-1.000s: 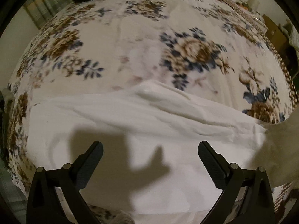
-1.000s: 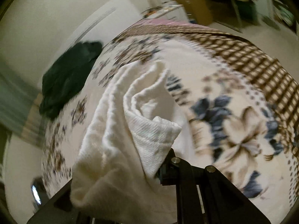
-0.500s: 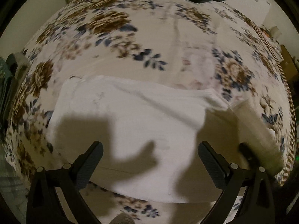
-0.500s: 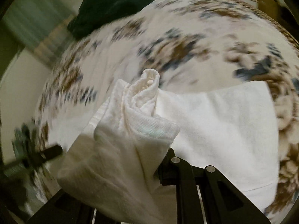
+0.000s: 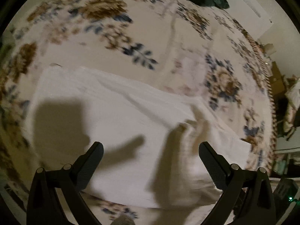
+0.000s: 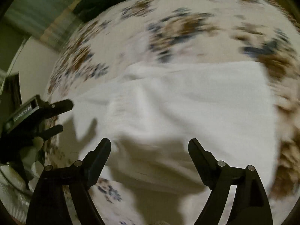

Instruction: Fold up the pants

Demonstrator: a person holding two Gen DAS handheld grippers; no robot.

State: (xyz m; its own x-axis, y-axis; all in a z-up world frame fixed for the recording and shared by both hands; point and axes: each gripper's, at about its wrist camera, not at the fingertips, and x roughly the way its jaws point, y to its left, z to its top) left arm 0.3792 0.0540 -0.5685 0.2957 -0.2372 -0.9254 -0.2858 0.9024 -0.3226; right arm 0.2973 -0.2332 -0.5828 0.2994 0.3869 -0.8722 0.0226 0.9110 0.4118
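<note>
From the left wrist, the left tongs (image 5: 151, 153) hang spread wide and empty above the white pants (image 5: 105, 123), which lie folded on the floral bedspread (image 5: 131, 43); a raised ridge near the right edge wants pressing flat. From the right wrist, the right tongs (image 6: 149, 150) gape wide, holding nothing, over the pants (image 6: 196, 103); smooth outward before another fold.

Black left hand-held gripper (image 5: 151, 151), textured finger pads (image 5: 95, 156), silver screws, white lettering
</note>
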